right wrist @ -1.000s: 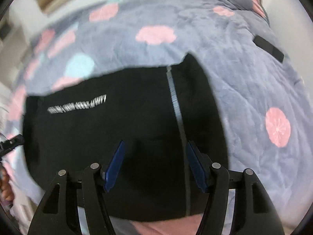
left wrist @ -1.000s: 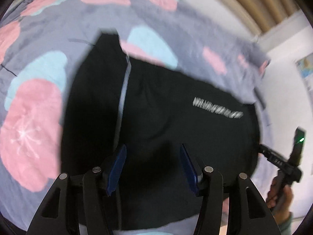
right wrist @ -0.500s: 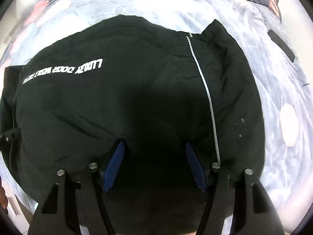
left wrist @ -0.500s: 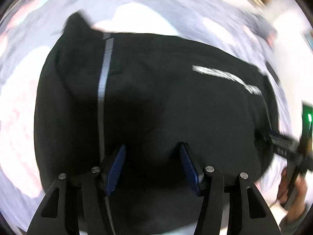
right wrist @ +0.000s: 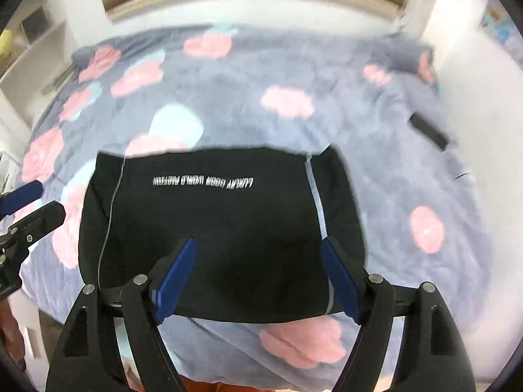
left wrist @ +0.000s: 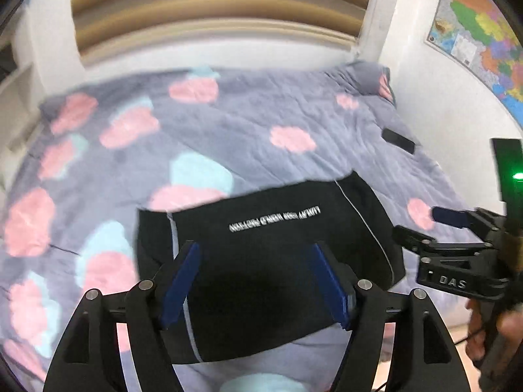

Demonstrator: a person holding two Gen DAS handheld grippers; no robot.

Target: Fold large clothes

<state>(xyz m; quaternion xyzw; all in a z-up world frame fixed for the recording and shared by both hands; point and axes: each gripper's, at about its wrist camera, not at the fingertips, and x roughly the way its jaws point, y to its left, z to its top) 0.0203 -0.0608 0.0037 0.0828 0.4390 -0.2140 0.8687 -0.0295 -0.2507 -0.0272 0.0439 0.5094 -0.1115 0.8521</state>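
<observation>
While both wrist views look down from above, the largest thing in them is the bed (left wrist: 248, 124), spread with a grey-violet quilt (right wrist: 376, 150) printed with pink and pale blue blotches. Behind the bed runs a white wall with a band of tan slats above it, and in the left wrist view a coloured map (left wrist: 483, 29) hangs on the wall to the right.

On the near part of the quilt lies the black garment (right wrist: 222, 222), folded into a squarish, fairly flat block. A line of white lettering (right wrist: 202, 181) crosses its far half, too blurred in the left wrist view to read in full. A pale stripe (right wrist: 318, 209) runs down its right side, and a thinner one down its left. Its near edge stops short of the bed's front edge, with a pink blotch showing beyond it.

The left gripper (left wrist: 258, 284) hangs above the garment with its blue pads spread wide. Its jaws are opening, and nothing is between them; the cloth lies well below. The right gripper (right wrist: 258, 277) is likewise above the garment, jaws opening and released, with nothing held. In the left wrist view, the right gripper appears at the right edge, gripped by a hand (left wrist: 490, 333).

A small dark flat object (left wrist: 398, 140) lies on the quilt near the bed's far right side, well apart from the garment.
</observation>
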